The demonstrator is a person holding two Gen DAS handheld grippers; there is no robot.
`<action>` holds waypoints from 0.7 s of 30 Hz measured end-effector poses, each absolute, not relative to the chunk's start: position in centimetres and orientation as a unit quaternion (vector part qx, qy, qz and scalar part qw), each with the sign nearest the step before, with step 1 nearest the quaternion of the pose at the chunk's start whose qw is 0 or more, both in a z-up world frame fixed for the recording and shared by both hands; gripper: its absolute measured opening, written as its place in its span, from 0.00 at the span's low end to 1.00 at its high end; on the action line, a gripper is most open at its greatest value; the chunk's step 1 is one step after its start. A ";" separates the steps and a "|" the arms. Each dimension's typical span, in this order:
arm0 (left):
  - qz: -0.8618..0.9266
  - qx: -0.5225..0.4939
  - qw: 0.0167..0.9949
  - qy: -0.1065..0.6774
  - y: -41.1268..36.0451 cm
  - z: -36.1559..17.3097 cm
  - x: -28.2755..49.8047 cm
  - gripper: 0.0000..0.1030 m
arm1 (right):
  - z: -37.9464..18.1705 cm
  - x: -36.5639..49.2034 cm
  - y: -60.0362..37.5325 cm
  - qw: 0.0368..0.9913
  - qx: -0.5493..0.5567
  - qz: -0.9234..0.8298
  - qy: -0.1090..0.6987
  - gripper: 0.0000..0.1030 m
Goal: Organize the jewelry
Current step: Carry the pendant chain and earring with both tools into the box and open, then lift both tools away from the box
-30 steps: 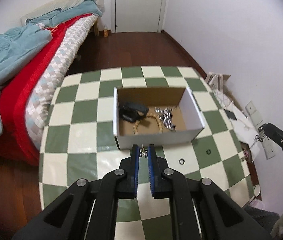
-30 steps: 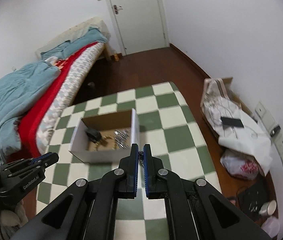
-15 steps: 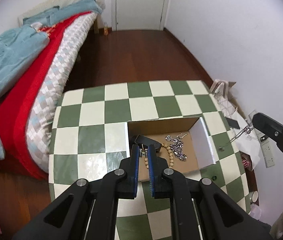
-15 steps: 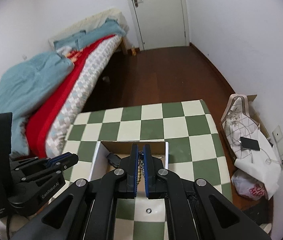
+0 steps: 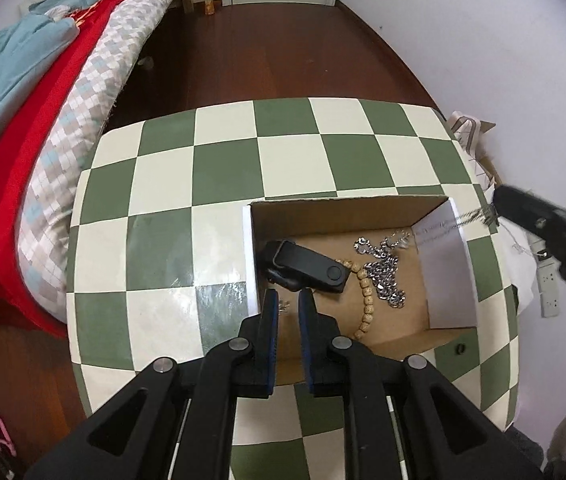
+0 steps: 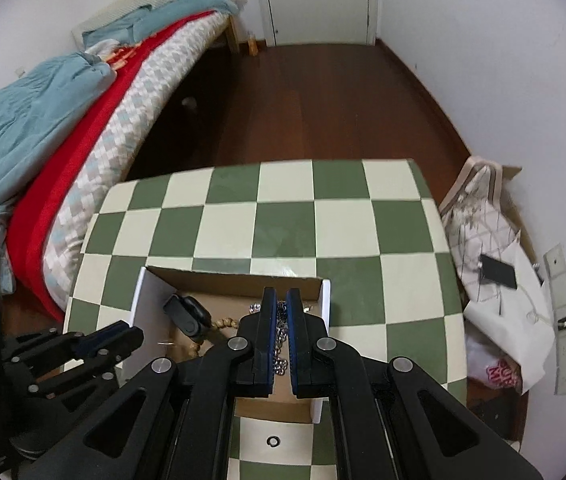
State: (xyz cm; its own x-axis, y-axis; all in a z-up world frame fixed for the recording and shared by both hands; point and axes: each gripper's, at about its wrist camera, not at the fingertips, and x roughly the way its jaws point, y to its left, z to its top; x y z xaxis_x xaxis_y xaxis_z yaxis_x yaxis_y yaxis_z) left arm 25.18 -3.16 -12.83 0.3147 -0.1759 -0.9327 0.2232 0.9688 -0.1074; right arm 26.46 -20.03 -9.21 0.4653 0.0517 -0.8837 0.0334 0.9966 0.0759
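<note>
Both claws over the box, each pinching a small piece of jewelry.

The left claw (image 5: 287,307) is clenched on a tiny glinting piece, maybe an earring, above the cardboard box (image 5: 449,280) on the checkered desk (image 5: 163,184). The right claw (image 6: 279,312) grips a silver chain (image 5: 383,272) that trails onto the box floor beside the bead bracelet (image 5: 365,296). The chain looks limp, light and snag-prone; I'd pinch it mid-length. A small ring (image 6: 272,441) lies outside.
</note>
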 end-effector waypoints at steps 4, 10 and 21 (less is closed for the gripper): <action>-0.111 0.016 0.818 0.564 -2.9 -12.2 25.6 0.13 | -10.3 26.9 -20.6 0.839 0.050 0.002 0.542 0.08; -0.078 0.008 0.844 0.531 -1.7 -10.7 25.8 0.82 | -10.3 26.0 -21.2 0.836 0.052 -0.002 0.547 0.60; -0.015 0.028 0.871 0.491 0.6 -9.6 23.4 1.00 | -11.5 22.0 -20.3 0.834 0.006 -0.040 0.551 1.00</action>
